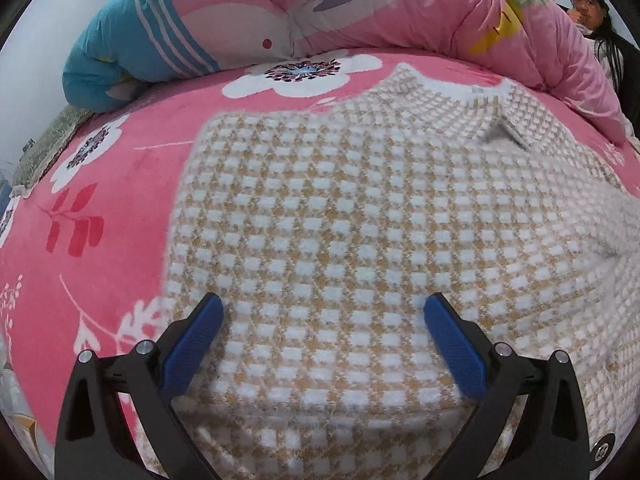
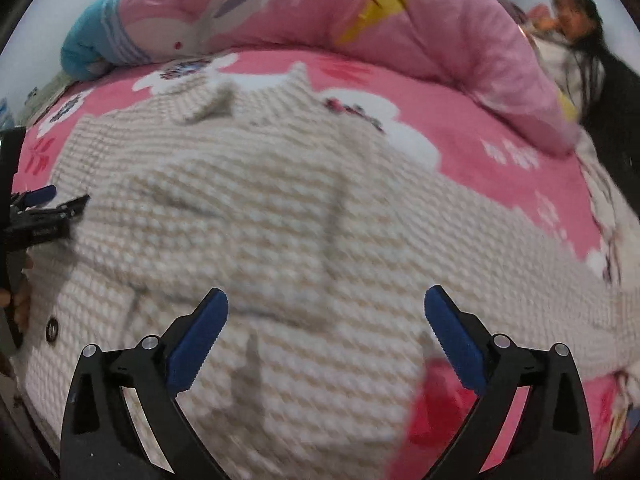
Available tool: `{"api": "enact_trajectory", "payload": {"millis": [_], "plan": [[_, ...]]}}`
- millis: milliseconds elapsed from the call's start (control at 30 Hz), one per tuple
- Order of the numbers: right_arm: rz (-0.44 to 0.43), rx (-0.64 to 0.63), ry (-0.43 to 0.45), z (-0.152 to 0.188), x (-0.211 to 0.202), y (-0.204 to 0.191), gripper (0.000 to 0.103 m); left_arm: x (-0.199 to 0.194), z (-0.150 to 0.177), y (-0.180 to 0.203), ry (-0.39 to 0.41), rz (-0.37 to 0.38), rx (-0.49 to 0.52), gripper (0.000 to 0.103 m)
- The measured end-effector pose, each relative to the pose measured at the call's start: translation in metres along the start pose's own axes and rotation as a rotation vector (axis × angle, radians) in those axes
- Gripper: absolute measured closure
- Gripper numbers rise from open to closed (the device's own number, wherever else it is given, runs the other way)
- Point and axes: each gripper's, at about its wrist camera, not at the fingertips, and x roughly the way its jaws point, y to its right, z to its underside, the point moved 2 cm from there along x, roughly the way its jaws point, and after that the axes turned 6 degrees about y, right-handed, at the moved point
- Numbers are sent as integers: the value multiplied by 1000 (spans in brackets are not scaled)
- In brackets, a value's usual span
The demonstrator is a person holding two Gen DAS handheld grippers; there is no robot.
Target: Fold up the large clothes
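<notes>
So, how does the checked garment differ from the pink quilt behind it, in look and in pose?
The checked garment has a small beige and white check; the pink quilt is pink with large printed shapes and a blue striped end. The garment lies spread fairly flat on the bed sheet; the quilt is bunched into a thick roll along the far side. Both rest on that flowered sheet.

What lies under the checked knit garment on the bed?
The checked knit garment lies on a pink floral blanket, seen all around it. Whatever lies beneath its middle is covered.
</notes>
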Motion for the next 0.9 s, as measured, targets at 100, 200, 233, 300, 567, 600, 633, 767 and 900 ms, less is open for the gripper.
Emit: {"api": "enact_trajectory", "payload": {"millis": [100,200,233,300,567,600,633,767,900], "plan": [[110,17,7,23,-9,31,8,0,1,0,14,-7,4,4],[132,44,-30,42,-3,58,8,-2,4,1,15,-7,1,4],[87,88,-37,51,-5,72,8,-2,5,0,17,-9,4,4],[58,178,-43,64,-10,96,8,-1,3,-1,19,-6,3,4],[152,461,21,86,-44,218,8,-4,5,1,39,27,-23,4],[160,506,27,86,-44,237,8,-3,6,-1,38,37,-30,4],[165,546,36,88,-45,250,9,-2,5,-3,36,45,-36,4],[137,725,77,98,-42,304,19,1,2,-3,37,62,-45,4],[62,886,82,107,-22,340,32,2,3,-5,39,82,-57,4]]}}
